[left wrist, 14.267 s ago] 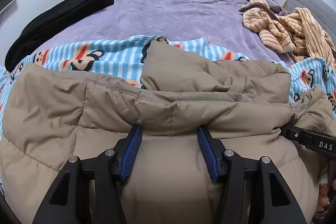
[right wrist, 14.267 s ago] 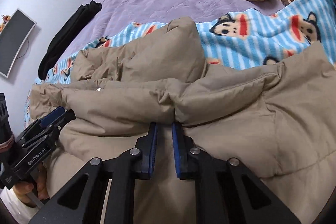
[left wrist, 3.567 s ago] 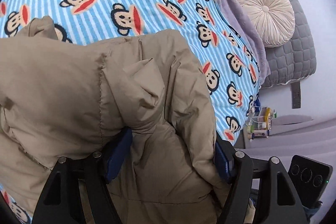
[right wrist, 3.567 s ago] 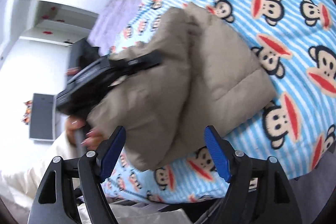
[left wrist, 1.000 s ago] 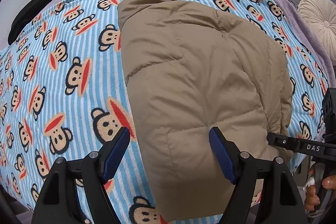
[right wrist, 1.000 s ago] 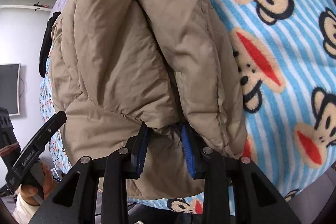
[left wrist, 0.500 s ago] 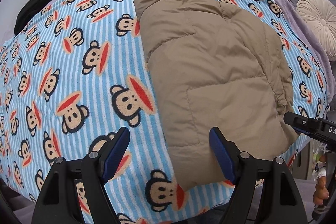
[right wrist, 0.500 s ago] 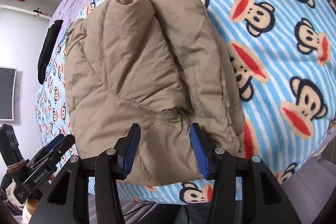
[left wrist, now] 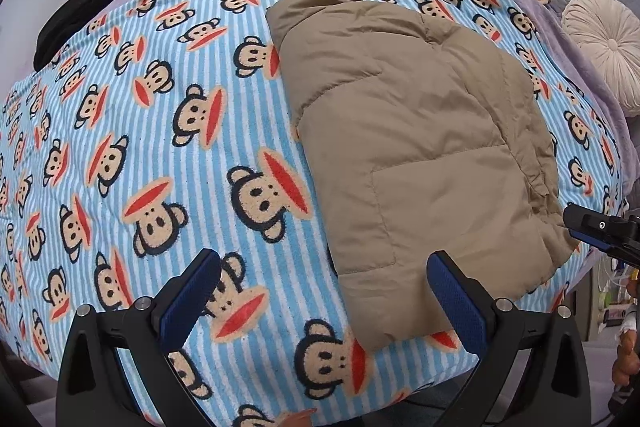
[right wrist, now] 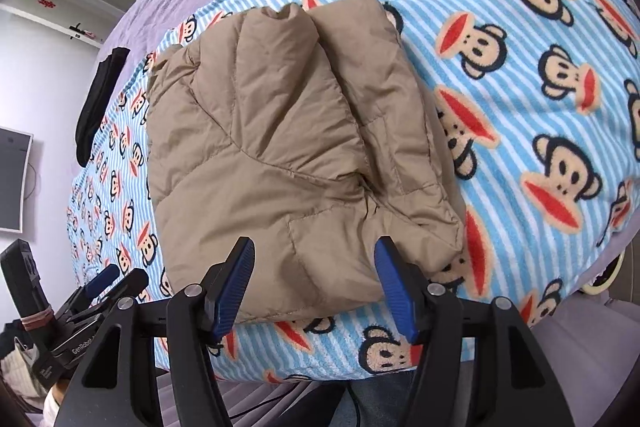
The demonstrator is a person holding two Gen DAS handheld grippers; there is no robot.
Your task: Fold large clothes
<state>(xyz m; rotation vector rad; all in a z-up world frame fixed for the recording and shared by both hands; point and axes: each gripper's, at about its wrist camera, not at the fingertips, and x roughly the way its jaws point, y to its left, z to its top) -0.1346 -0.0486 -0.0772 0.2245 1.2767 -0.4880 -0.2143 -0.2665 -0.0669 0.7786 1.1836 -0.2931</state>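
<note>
Both fingers wide apart, empty.

Left gripper: jaws spread wide, nothing held between the blue pads; fingers pointed forward and slightly down. Right gripper: jaws parted, nothing clasped; blue pads held apart. Both grippers are carried side by side, level.
</note>
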